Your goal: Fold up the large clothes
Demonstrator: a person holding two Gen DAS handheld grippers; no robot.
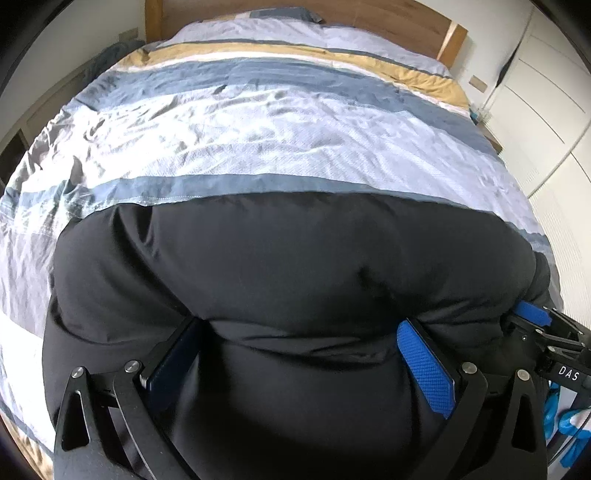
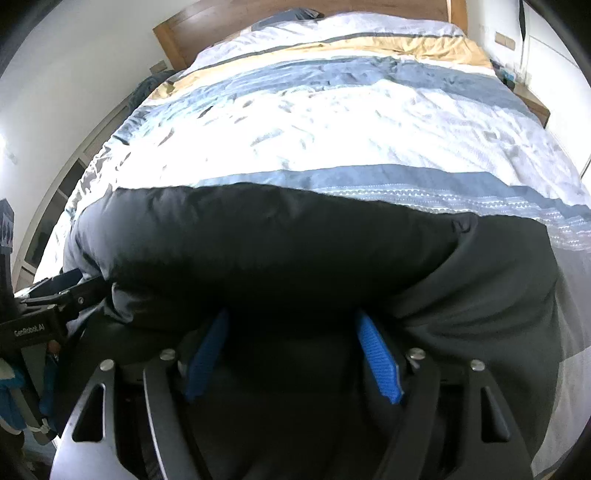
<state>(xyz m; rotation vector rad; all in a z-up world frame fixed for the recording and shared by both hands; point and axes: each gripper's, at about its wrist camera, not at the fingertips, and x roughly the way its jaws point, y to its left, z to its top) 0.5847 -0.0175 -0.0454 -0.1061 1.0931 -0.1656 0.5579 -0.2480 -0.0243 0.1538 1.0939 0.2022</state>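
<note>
The black padded garment (image 1: pixel 280 280) lies on the near part of a bed, on a striped duvet (image 1: pixel 258 129) of pale blue, grey-blue and mustard bands, and it fills the lower half of both wrist views. Its far edge runs roughly along a grey-blue band of the cover, and the fabric bulges up in a thick, puffy fold (a jacket or coat, by the look of it, though no sleeve or collar can be made out).

The left gripper (image 1: pixel 299 325) has its fingers set wide, and a thick roll of the garment sits between the blue pads (image 1: pixel 424 369); the cloth presses against both inner faces, so the fingers are pinching the bulk of the fabric rather than meeting.

The right gripper (image 2: pixel 291 317) does the same in its own view: its blue pads (image 2: pixel 376 354) stand apart with dark cloth bunched between them and over their tips. In the left wrist view it appears at the right edge, just beside the garment's right end.

Beyond the duvet stands a wooden headboard (image 1: pixel 388 18), with white cupboard doors (image 1: pixel 546 110) to the right of the bed.
</note>
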